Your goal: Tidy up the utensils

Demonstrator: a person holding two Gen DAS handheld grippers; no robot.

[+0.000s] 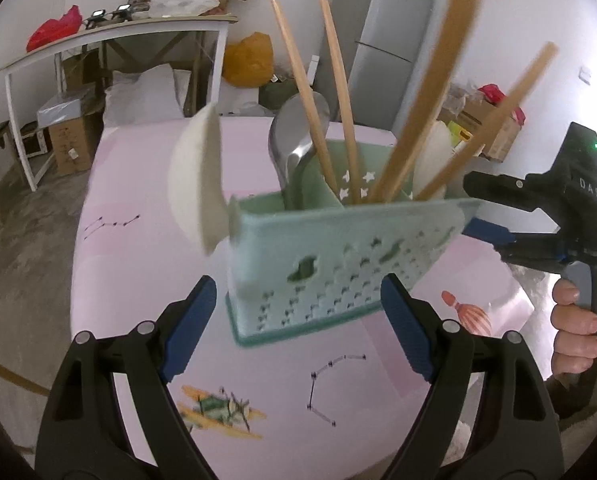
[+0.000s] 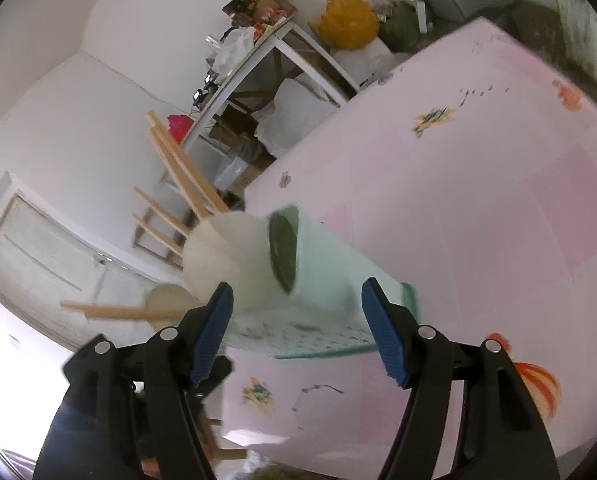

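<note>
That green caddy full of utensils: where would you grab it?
By an end wall of the caddy, coming in level from the side. The wall is thin and flat, so jaws fit over it, while chopsticks and a metal spoon crowd the top.

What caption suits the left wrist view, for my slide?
Mint utensil caddy holding wooden utensils, tilted between the open left gripper and right gripper.

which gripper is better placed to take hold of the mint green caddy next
Right, probably. The right gripper is at the end of the mint green perforated plastic utensil caddy, jaws straddling its end wall. The left gripper is open in front of the long side, too wide to span.
</note>
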